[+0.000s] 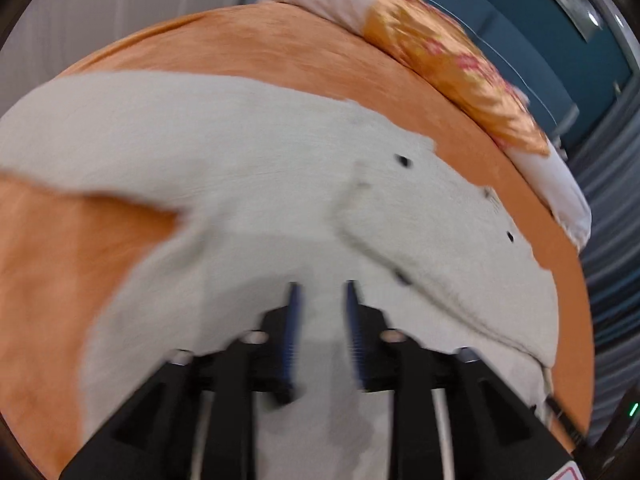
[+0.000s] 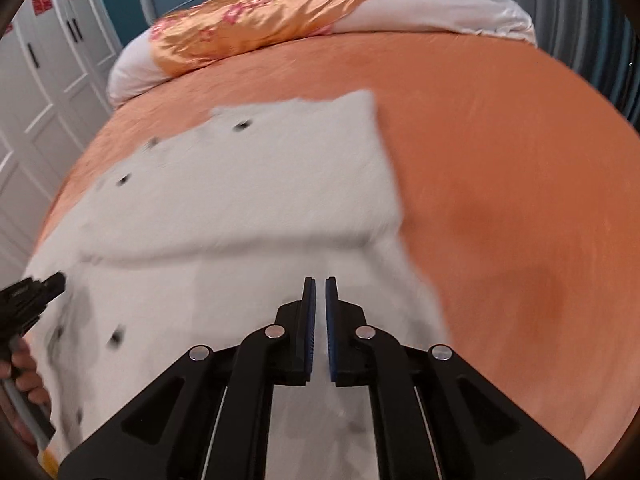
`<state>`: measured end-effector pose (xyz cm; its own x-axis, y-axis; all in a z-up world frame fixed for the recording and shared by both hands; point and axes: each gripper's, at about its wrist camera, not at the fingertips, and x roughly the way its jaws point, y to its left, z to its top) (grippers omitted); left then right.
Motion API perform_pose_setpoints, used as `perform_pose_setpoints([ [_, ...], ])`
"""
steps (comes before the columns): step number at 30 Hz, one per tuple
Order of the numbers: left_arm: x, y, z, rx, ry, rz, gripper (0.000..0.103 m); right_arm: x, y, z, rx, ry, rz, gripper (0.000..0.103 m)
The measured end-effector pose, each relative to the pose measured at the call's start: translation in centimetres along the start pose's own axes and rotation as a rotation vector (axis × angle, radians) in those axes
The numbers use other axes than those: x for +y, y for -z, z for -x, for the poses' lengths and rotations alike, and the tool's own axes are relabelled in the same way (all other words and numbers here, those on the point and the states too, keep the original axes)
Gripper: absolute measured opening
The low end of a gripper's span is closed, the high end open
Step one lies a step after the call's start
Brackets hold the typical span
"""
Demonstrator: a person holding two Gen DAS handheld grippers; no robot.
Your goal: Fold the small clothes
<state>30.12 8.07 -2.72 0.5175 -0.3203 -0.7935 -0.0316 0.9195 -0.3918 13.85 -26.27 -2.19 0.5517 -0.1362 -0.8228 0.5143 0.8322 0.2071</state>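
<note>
A white garment with small dark spots lies spread on the orange bed sheet; it also shows in the right wrist view, partly folded with a raised edge across its middle. My left gripper hangs over the cloth, jaws a little apart with white cloth between them. My right gripper is nearly closed over the garment's near part, a thin strip of white cloth in the gap. The left gripper's tip shows at the left edge of the right view. Both views are motion-blurred.
A rolled quilt, white with an orange floral satin panel, lies along the head of the bed. White wardrobe doors stand to the left. A teal headboard and wall are behind. Bare orange sheet lies right of the garment.
</note>
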Motion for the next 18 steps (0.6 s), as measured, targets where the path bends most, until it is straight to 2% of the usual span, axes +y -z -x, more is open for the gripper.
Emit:
perform_pose_setpoints([
  [1, 1.4, 0.1, 1.1, -0.010, -0.012, 0.028, 0.049, 0.5, 1.8, 0.4, 0.017, -0.009, 0.012, 0.005],
  [4, 6.6, -0.1, 4.4, -0.053, -0.058, 0.100, 0.056, 1.8, 6.3, 1.8, 0.044, -0.009, 0.039, 0.006],
  [7, 12.2, -1.5, 6.9, -0.091, -0.148, 0.155, 0.057, 2.3, 9.5, 3.7, 0.053, -0.019, 0.052, 0.007],
  [12, 21.8, -6.5, 9.7, -0.169, -0.275, 0.281, 0.057, 3.0, 11.7, 5.3, 0.074, 0.002, 0.081, 0.012],
  [15, 26.8, -9.2, 9.7, -0.175, -0.296, 0.402, 0.057, 3.3, 12.4, 5.6, 0.088, 0.029, 0.098, 0.014],
  [18, 30.9, -10.7, 9.1, -0.167, -0.249, 0.543, 0.057, 3.5, 13.1, 5.8, 0.090, 0.051, 0.100, 0.014],
])
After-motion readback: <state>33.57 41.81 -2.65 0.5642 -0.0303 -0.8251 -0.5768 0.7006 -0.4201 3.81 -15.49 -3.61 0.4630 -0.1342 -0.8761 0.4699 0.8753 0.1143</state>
